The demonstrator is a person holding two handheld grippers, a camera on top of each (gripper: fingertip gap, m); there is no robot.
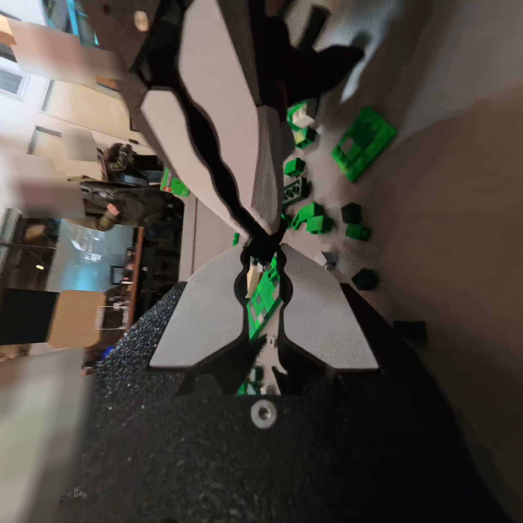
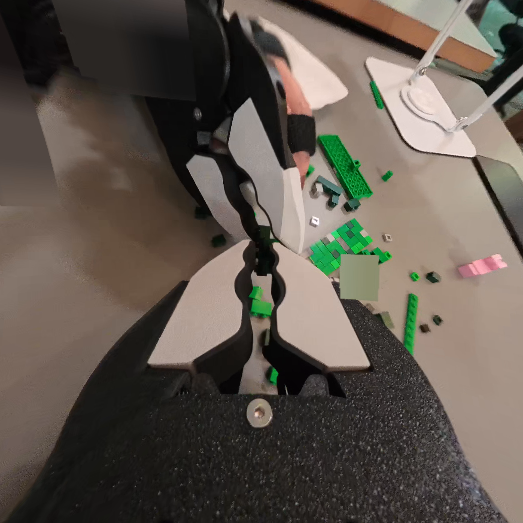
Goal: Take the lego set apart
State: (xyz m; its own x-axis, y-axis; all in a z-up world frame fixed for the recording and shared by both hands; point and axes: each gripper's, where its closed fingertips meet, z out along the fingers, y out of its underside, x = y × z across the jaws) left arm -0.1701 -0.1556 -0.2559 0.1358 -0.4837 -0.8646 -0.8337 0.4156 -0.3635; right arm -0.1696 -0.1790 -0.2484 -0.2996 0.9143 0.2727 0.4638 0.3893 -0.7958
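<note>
Above the tabletop (image 2: 424, 215), your right gripper (image 2: 261, 256) and left gripper (image 1: 264, 249) both pinch one dark green brick stack (image 2: 263, 254) in their jaws.

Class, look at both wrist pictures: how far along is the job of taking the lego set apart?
Well under way. Done: loose green bricks and a long green plate lie scattered on the table. In hand: both tongs, left and right, pinch one dark green piece. Left: the patchwork green panel remains assembled.

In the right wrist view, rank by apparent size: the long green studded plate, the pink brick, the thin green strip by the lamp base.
1. long green studded plate
2. pink brick
3. thin green strip; it lies farther off, so its rank against the pink brick is unsure.
</note>
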